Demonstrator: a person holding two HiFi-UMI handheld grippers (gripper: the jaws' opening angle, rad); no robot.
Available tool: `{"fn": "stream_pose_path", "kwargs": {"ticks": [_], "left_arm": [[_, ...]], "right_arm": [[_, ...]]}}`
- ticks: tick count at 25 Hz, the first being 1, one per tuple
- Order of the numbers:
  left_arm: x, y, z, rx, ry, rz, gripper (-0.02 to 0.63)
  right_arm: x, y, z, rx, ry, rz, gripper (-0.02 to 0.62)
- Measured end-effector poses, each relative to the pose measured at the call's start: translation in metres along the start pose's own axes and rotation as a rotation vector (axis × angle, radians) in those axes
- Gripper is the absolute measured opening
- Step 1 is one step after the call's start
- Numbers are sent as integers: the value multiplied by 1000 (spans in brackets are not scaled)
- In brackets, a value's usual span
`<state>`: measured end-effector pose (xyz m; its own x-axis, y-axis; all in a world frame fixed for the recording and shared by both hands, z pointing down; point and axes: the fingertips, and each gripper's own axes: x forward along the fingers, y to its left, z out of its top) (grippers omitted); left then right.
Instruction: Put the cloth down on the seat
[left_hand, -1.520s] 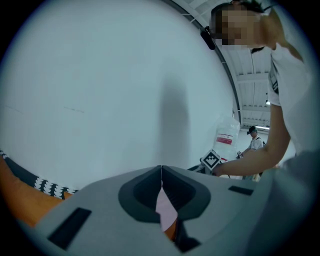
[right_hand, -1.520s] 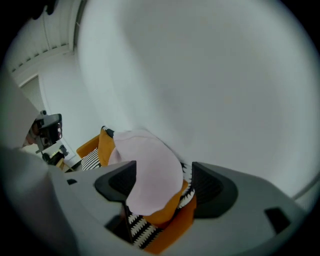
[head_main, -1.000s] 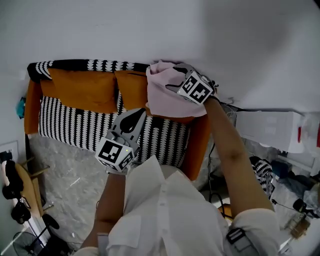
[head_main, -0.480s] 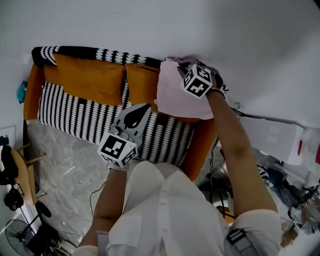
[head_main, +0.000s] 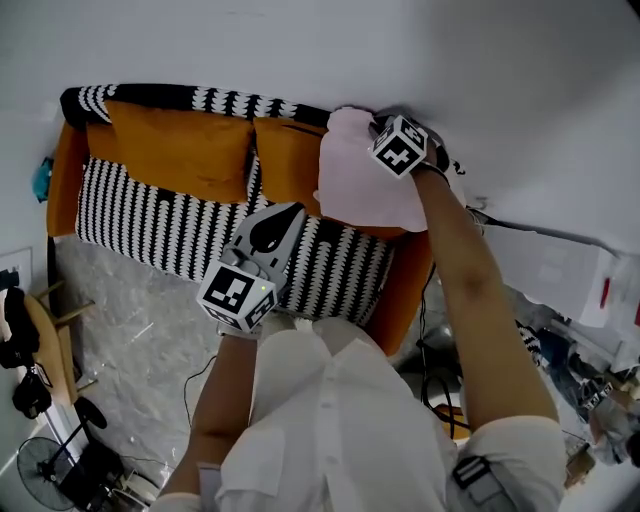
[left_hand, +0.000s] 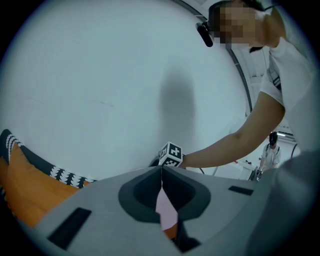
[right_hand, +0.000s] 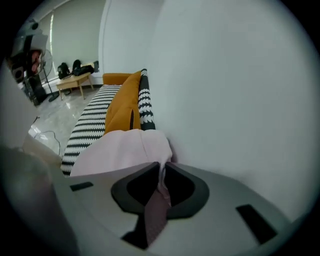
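The pink cloth (head_main: 355, 185) drapes over the sofa's backrest (head_main: 180, 100) at its right end, above the seat (head_main: 180, 225) and not yet on it. The right gripper (right_hand: 162, 169) has just been closing its jaws and pinches the cloth's top fold. The left gripper (head_main: 287, 214), closed on nothing, hovers over the seat. Lowering and letting go are still to do.

The left claw (head_main: 288, 210) hovers with its jaws together, empty, its forearm (head_main: 225, 390) bent close to the body. The right arm (head_main: 470, 290) stretches far forward. The right claw (right_hand: 162, 166), tilted downward, has just been closing and pinches the cloth (right_hand: 120, 150).
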<state>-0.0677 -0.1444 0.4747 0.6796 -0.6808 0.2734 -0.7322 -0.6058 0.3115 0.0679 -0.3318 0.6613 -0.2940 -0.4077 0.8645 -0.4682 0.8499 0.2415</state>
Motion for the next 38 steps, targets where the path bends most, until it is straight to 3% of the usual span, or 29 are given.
{"fn": "stream_pose_path", "kwargs": {"ticks": [8,12,21,27,38], "left_arm": [[-6,3,5,-19,-24,-6,15],[-9,2,15,-18,-47,-8,15],[-32,-12,39,23,-71,-47,15],[-59,-21,57,39,-113,-49,15],[-106,-59,89,119,-176,-101,15]], "right_arm": [[-64,-21,15,188,-183,-74,117],[-119,-25,20,342,-324,-112,117],[-224,22,-16,657,-533,-185,108],[-277,59,-48,736,-576,-254,66],[-373,113,-46,762,-731,-353,46]]}}
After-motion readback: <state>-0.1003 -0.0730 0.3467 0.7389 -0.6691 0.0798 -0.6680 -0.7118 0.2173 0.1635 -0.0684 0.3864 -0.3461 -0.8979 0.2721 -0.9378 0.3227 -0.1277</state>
